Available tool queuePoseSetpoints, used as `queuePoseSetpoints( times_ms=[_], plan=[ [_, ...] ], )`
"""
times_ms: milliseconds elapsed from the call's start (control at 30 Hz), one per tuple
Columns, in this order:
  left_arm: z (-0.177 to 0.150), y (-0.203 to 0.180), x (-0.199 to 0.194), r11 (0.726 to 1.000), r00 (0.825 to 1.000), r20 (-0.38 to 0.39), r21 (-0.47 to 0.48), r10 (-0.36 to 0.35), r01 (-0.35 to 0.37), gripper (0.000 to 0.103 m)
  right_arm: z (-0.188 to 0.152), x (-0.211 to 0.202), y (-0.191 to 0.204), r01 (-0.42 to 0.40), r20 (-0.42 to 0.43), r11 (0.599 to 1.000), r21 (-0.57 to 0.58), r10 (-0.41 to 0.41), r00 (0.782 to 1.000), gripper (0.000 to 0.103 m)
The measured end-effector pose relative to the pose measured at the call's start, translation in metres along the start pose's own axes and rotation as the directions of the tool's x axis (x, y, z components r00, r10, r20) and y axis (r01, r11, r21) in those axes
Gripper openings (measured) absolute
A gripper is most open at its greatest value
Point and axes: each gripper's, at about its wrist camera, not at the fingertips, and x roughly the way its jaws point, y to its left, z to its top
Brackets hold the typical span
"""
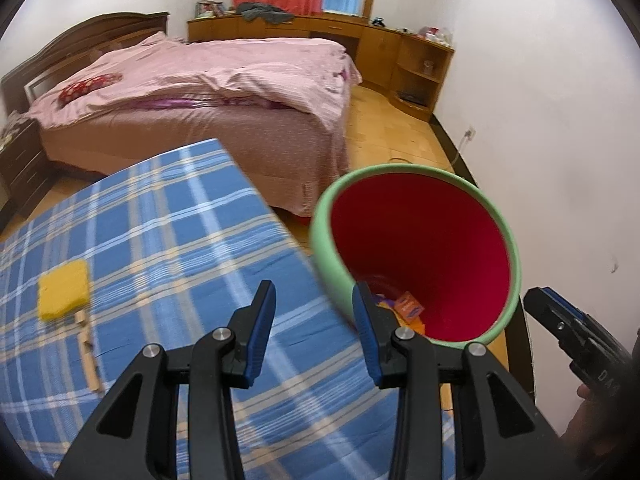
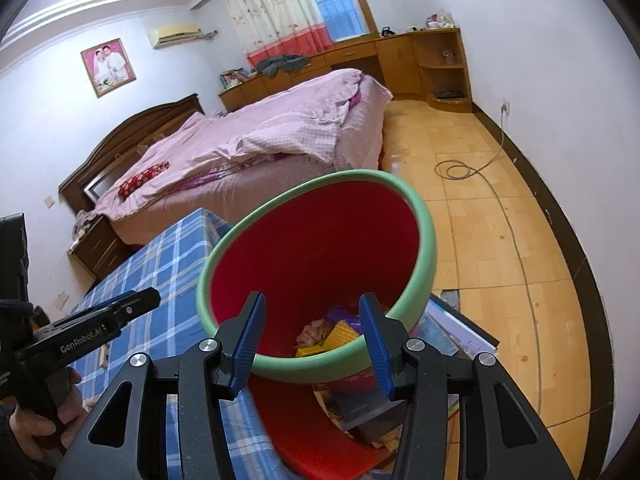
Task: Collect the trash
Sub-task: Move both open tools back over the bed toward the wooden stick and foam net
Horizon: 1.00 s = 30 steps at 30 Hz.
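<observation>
My left gripper (image 1: 314, 322) is partly open with nothing between its blue pads; it hangs over the right edge of the desk (image 1: 160, 240), which is covered by a blue plaid cloth. My right gripper (image 2: 312, 340) is also partly open and empty; its jaws frame the near rim of the bin (image 2: 320, 272) without touching it.

The bin, red inside with a green rim, stands on the floor just beside the right edge of the desk. Trash (image 2: 328, 334) lies at its bottom: yellow, orange and purple pieces, plus a crumpled pinkish one. In the left wrist view the same bin (image 1: 420, 248) shows an orange wrapper (image 1: 408, 305) inside.

On the desk, toward its left edge, lies a yellow sponge (image 1: 64, 291). A pale wooden strip (image 1: 89, 354) lies just beside it, nearer to me.

Books or magazines (image 2: 452, 336) lie on the floor next to the bin. A bed (image 1: 200, 92) with pink bedding stands beyond the far edge of the desk.
</observation>
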Motion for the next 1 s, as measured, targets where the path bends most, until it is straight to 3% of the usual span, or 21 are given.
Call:
queuePoseSetpoints(
  times_ms=[600, 1000],
  plan=[
    [-0.020, 0.100, -0.019, 0.979, 0.987, -0.011, -0.126, 0.158, -0.158, 0.040, -0.013, 0.007, 0.031, 0.000, -0.045, 1.000, -0.026, -0.001, 0.999, 0.053],
    [-0.038, 0.149, -0.009, 0.948, 0.964, -0.074, -0.180, 0.254, -0.264, 0.040, -0.014, 0.014, 0.040, 0.014, -0.064, 0.999, -0.038, -0.017, 0.998, 0.054]
  ],
)
